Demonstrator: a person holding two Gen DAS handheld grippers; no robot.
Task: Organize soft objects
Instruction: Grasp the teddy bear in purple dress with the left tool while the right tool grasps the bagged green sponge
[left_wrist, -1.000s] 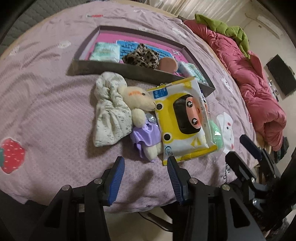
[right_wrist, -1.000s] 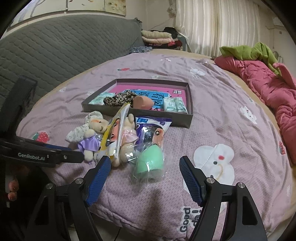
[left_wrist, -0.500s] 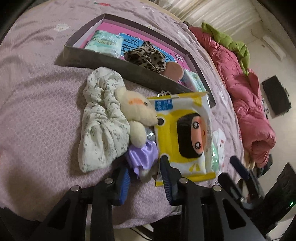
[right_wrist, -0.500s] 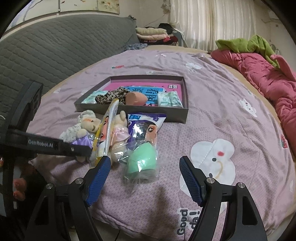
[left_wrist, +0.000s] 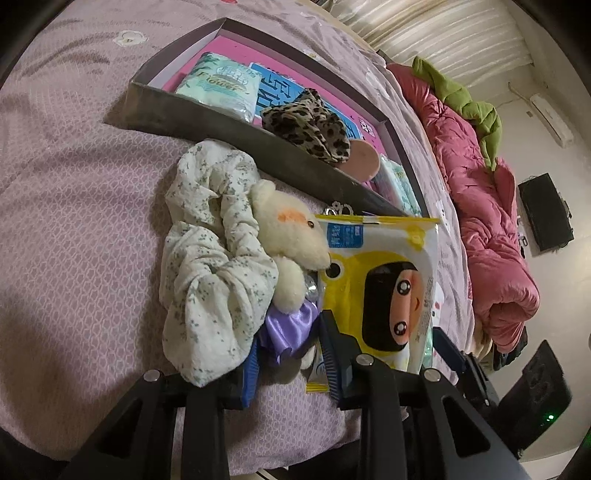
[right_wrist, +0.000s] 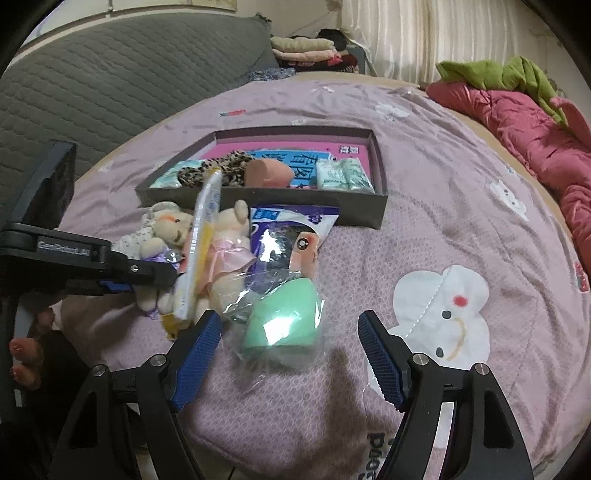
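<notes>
Scrunchie (left_wrist: 310, 125), sponge (left_wrist: 364, 160) in box (left_wrist: 207, 118)

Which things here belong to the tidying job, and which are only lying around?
For the job:
- bear in purple dress, between the left gripper's pads
- floral scrunchie
- yellow pack
- green sponge
- tray

Lying about:
- pink quilt
- folded clothes

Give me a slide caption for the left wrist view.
Left hand-held gripper closed on the plush bear's purple skirt, beside a floral scrunchie and yellow packet.
</notes>
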